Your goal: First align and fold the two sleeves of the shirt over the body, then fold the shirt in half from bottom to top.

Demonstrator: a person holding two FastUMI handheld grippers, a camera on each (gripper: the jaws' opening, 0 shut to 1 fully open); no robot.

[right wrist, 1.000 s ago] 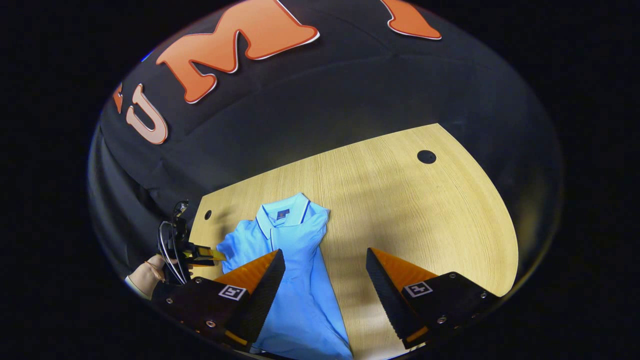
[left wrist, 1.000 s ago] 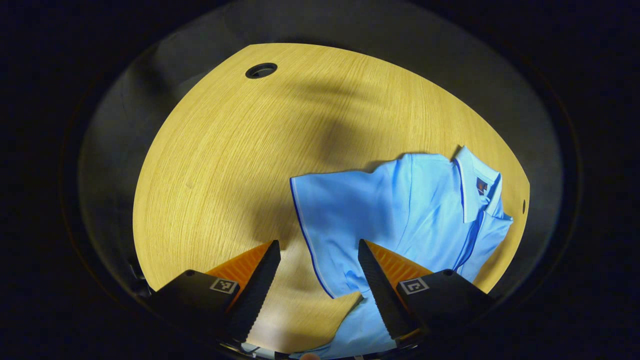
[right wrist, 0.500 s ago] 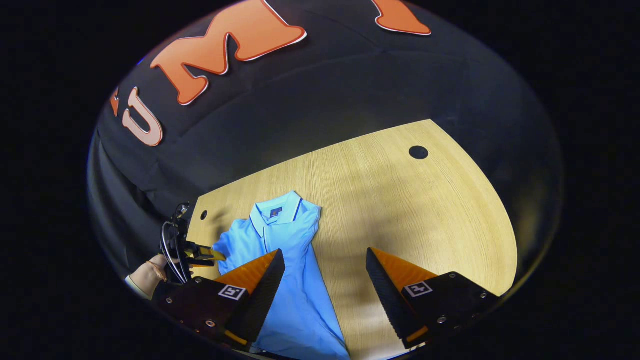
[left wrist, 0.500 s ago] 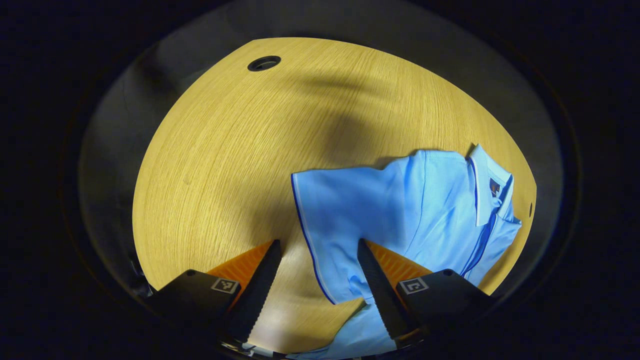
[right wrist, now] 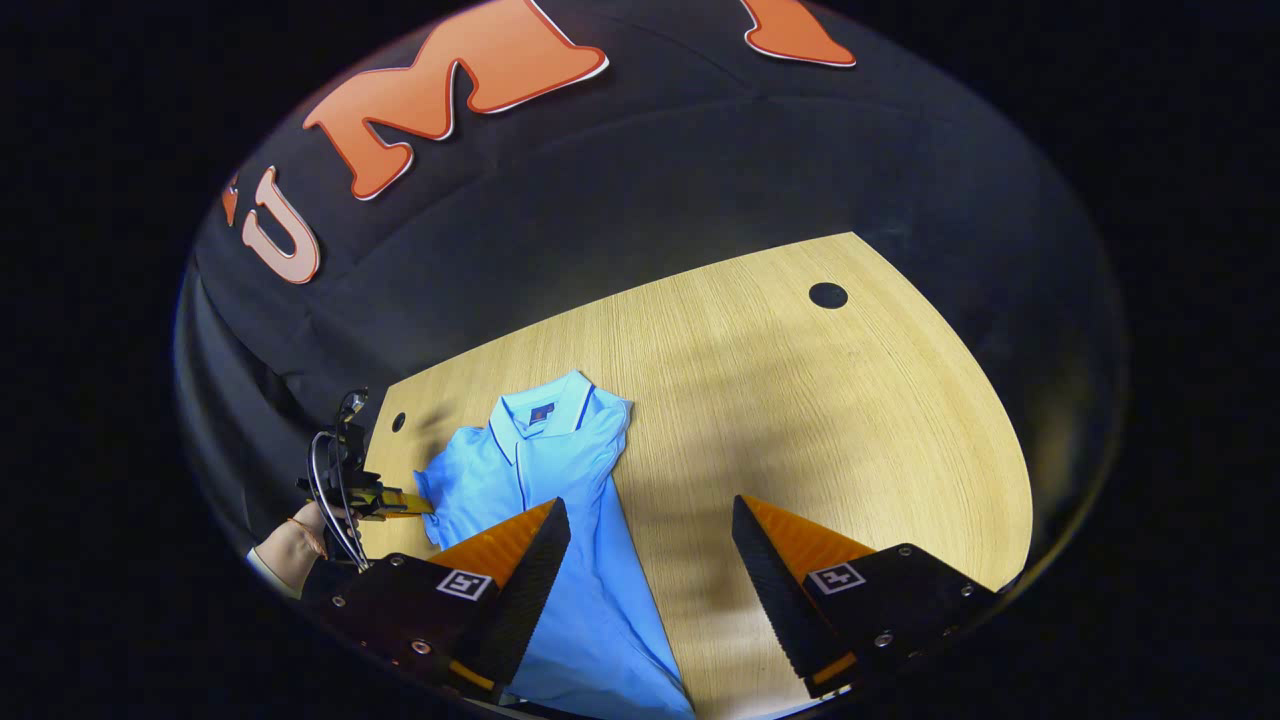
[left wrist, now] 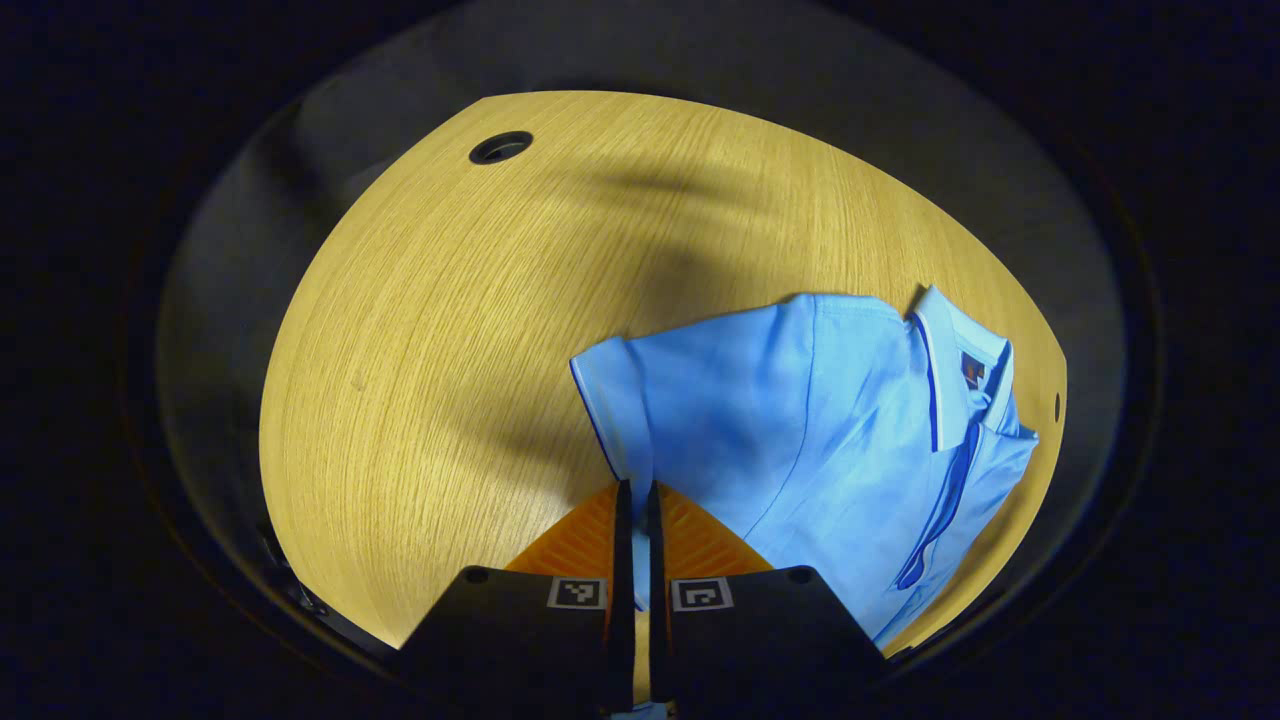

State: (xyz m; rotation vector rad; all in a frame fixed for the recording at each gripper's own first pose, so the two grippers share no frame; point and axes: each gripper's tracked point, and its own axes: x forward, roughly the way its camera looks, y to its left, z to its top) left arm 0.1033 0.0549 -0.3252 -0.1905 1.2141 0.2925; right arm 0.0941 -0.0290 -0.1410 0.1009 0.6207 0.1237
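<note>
A light blue polo shirt [left wrist: 830, 420] lies on the wooden table [left wrist: 430, 340], collar [left wrist: 950, 370] to the right. My left gripper [left wrist: 636, 490] is shut on the edge of the near sleeve [left wrist: 620, 400], and blue cloth shows between its closed fingers. In the right gripper view the shirt [right wrist: 550, 470] lies with its collar toward the booth wall. There the left gripper [right wrist: 400, 500] pinches the sleeve at the shirt's left side, held by a hand [right wrist: 290, 550]. My right gripper [right wrist: 650, 540] stands open over the shirt's lower right edge, holding nothing.
A round cable hole [left wrist: 500, 148] sits in the far table corner, also seen as the cable hole [right wrist: 827, 295] at the right. A small hole [right wrist: 398, 421] lies near the collar. Bare table [right wrist: 820, 430] stretches right of the shirt. Black cloth wall stands behind.
My left gripper went from open around the sleeve edge to shut on it, and the sleeve cuff has bunched up slightly. The right gripper stayed open and barely moved.
</note>
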